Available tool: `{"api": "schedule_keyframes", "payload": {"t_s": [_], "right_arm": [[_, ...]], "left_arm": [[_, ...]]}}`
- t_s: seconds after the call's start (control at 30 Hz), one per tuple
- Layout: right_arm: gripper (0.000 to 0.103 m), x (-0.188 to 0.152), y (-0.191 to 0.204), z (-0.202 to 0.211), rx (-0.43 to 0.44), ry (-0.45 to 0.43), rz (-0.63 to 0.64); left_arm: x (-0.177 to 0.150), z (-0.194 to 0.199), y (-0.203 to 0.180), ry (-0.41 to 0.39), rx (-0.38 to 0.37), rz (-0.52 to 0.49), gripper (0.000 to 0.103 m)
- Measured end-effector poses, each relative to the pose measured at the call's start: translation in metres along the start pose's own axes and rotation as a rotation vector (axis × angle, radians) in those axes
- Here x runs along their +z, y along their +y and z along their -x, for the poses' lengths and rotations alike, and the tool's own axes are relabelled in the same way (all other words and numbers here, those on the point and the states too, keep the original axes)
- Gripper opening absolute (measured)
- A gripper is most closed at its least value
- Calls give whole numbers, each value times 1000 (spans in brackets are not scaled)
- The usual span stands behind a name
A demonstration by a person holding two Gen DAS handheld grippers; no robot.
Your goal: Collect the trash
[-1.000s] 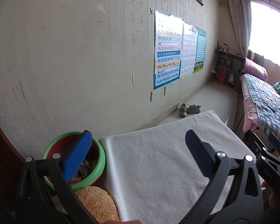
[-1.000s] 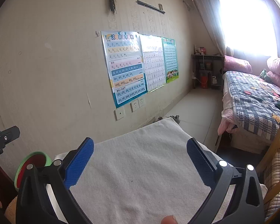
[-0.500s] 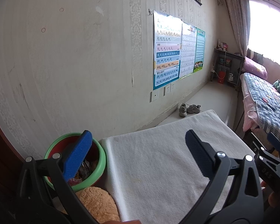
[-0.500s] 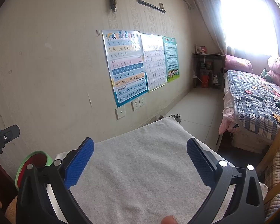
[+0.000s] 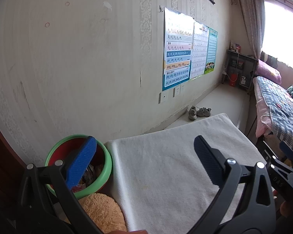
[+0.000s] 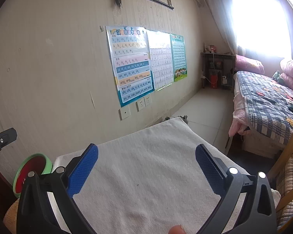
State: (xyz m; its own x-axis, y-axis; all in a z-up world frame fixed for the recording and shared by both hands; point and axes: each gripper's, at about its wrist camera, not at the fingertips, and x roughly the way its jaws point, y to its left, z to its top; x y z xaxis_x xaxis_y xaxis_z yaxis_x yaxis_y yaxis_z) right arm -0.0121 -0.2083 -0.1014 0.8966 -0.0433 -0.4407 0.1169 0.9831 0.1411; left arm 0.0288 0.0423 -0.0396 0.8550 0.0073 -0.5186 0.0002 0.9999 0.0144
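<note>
Both grippers, left point(image 5: 144, 156) and right point(image 6: 145, 162), hover jaws wide, empty, above a white-clothed tabletop point(image 5: 166, 171); beside it, an upright green-rimmed trash bin point(image 5: 105, 167).

table point(image 6: 220, 154), white cloth point(image 6: 146, 175) covering it

We get two fisheye views, each sitting low behind its own fingers and facing along the white-towelled counter point(image 5: 175, 165) toward the wall posters point(image 5: 177, 48) and far window. Our left wrist view sits close beside the green-rimmed bin point(image 5: 105, 167); our right wrist view is further right, bed point(image 6: 267, 105) in frame. Both share counter, bin point(image 6: 46, 163), posters point(image 6: 130, 64), bed point(image 5: 279, 105).
</note>
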Motion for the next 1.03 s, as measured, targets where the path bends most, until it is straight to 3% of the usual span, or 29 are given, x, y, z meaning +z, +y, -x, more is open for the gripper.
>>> {"api": "schedule_keyframes", "payload": {"t_s": [0.73,0.83,1.03], "right_arm": [[96,-8,-4,-20,-18,76,-3],[96,-17,-13,-36,-64,145,-23],[96,-48,-58,-77,-249,283,-142]], "left_arm": [[-4,-3,7,-6,5,9,98],[-5,-5,8,-6,22,-2,98],[-7,-14,24,30,41,46,98]]}}
